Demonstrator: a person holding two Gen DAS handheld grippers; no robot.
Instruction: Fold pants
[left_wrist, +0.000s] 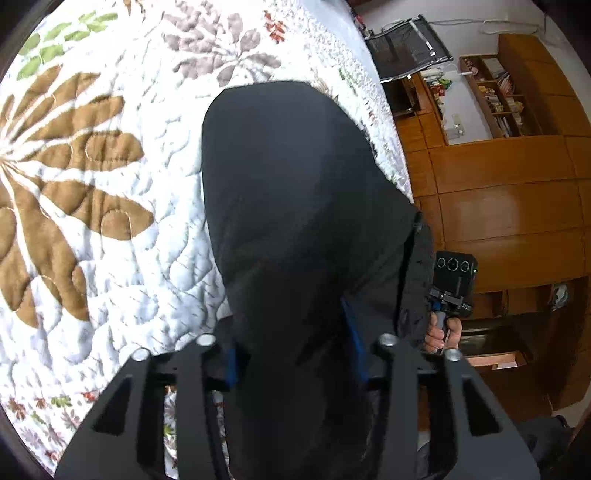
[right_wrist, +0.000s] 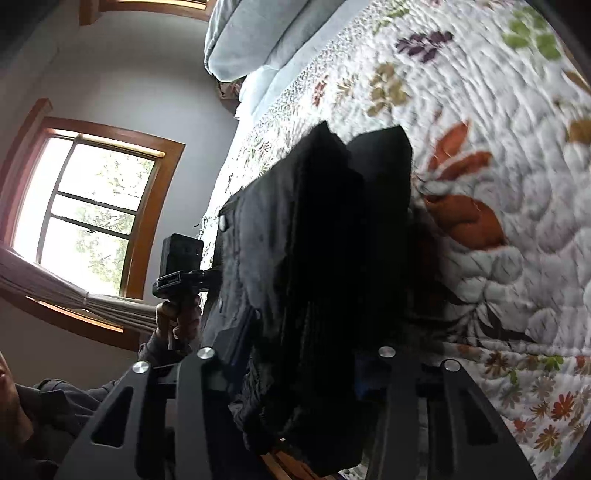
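Pants (left_wrist: 295, 206) lie on the quilt (left_wrist: 110, 221) near its edge, waist end raised. Left gripper (left_wrist: 295, 354) and right gripper (right_wrist: 306, 362) each pinch a waist corner, jaws partly closed on cloth. Next: carry the waist toward the cuffs, hands level.

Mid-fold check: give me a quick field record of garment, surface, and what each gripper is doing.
garment: black pants, bunched, held up off the bed at the near end
surface: floral quilt
left gripper: shut on the pants
right gripper: shut on the pants
other items: blue pillow at the bed's head
fold status: not yet laid flat
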